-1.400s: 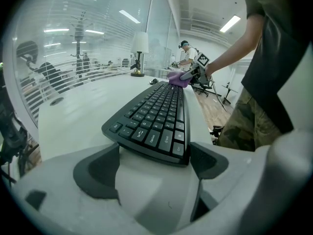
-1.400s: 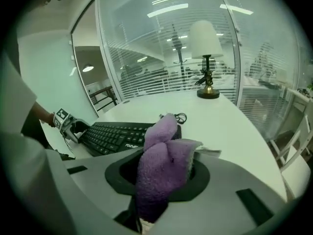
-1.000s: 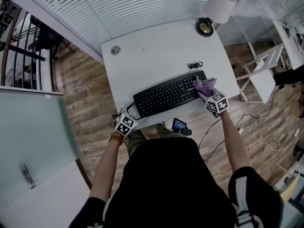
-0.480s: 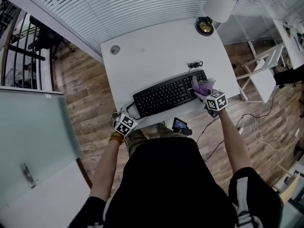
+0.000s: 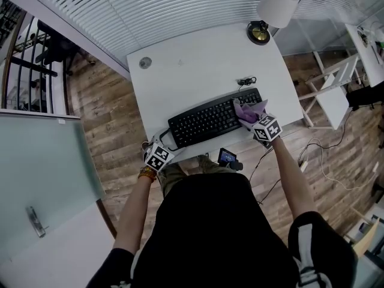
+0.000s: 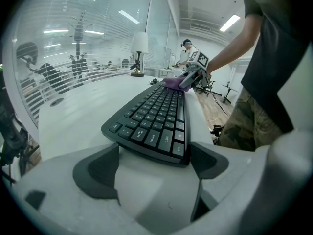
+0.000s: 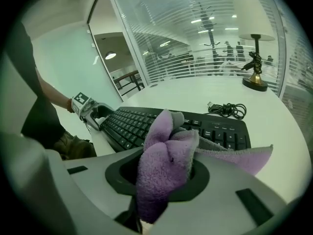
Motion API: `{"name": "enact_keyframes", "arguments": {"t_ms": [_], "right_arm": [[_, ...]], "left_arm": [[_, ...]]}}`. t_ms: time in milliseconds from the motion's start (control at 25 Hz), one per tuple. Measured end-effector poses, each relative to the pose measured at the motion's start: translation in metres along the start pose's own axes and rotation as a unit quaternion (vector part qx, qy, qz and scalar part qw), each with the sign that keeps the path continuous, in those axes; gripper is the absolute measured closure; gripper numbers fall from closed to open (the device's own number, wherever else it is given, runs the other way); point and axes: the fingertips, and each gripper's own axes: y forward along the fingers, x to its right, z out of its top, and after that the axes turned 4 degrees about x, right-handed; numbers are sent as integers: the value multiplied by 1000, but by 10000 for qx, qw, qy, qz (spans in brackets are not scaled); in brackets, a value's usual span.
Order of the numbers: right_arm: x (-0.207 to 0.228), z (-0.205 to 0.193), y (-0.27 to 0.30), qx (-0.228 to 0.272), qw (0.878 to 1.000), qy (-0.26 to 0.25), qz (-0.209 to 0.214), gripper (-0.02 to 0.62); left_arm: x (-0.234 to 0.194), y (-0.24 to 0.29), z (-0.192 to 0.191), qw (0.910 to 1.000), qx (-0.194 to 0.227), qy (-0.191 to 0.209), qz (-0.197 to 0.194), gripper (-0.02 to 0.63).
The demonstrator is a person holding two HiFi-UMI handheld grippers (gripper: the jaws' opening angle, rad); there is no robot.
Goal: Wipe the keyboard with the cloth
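1. Keyboard point(image 5: 213, 120) lies flat, keys up, near the front edge of the white desk point(image 5: 192, 65). Its long axis slants from my near left to my far right.
2. My right gripper point(image 5: 252, 117) is clamped on the purple cloth point(image 5: 246, 108), which bunches between the jaws and rests on the keyboard's right end.
3. My left gripper point(image 5: 164, 144) has its jaws spread wide, with the keyboard's left end at their tips.
4. A coiled cable point(image 5: 246, 81) lies just beyond the keyboard, and a lamp point(image 5: 259, 35) stands at the desk's far right corner.
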Motion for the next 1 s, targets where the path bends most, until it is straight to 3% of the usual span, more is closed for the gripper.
{"name": "enact_keyframes", "arguments": {"t_ms": [560,1000], "right_arm": [[-5,2,2,142,9996,204,143,494],[-30,8,16,79,9988,-96,473,495]], "left_arm": [[1,1,-4,10000,2,-24,19,161],[0,2,-4,10000,-17,-29,7,161]]}}
